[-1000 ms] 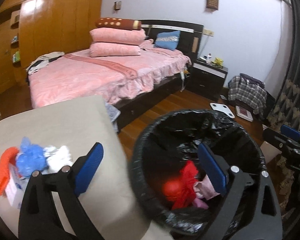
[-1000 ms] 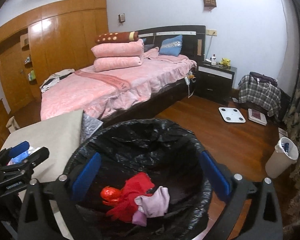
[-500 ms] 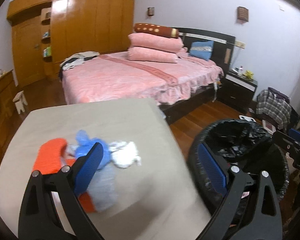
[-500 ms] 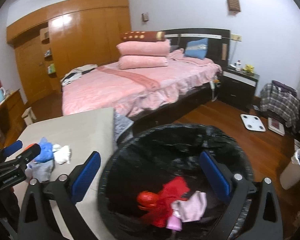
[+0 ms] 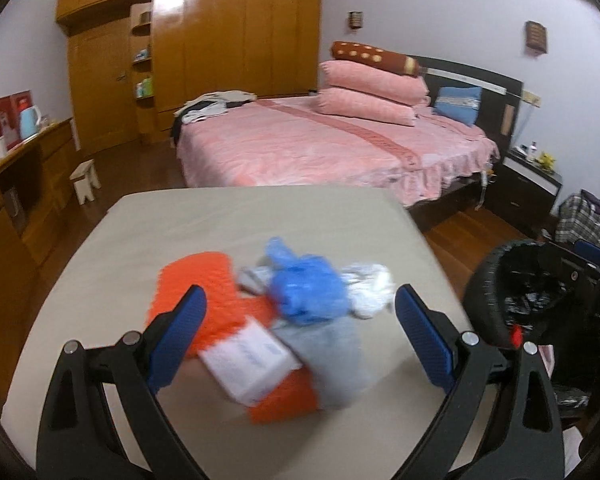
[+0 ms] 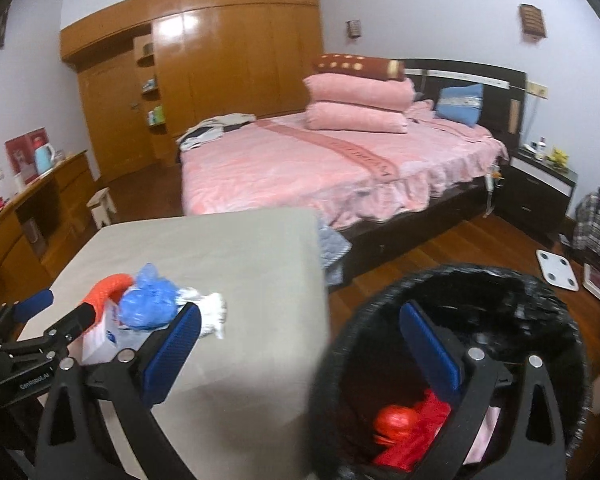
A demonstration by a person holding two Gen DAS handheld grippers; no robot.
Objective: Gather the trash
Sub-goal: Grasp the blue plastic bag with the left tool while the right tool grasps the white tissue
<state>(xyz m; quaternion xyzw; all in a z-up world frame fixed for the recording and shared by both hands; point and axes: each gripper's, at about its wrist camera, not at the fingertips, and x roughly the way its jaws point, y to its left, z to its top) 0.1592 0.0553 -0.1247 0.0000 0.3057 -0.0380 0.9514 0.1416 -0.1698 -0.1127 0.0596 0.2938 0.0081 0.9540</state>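
Left wrist view: a heap of rubbish is seen at the centre of the frame on the beige cloth-covered table (image 5: 228, 232), made up of a crumpled blue plastic bag (image 5: 306, 294), a bumpy orange foam piece (image 5: 198, 284), a small white printed carton (image 5: 248, 358), a wad of white tissue (image 5: 370, 288) and a grey soft sheet (image 5: 334, 354). The left gripper (image 5: 298, 332) is held just above it, jaws spread wide, nothing gripped.

At the right edge, the round bin lined with a black plastic bag (image 5: 496, 276) is seen beside the table. In the right wrist view the bin (image 6: 552, 296) fills the lower right, with red crumpled trash (image 6: 408, 428) already lying inside; the right gripper (image 6: 300, 356) is likewise spread and empty, straddling the bin rim.

The step in hand is judged to be the reach for the next piece. A descent onto the blue bag, topmost in the heap, and a firm closing would be called for, then a carry to the bin.
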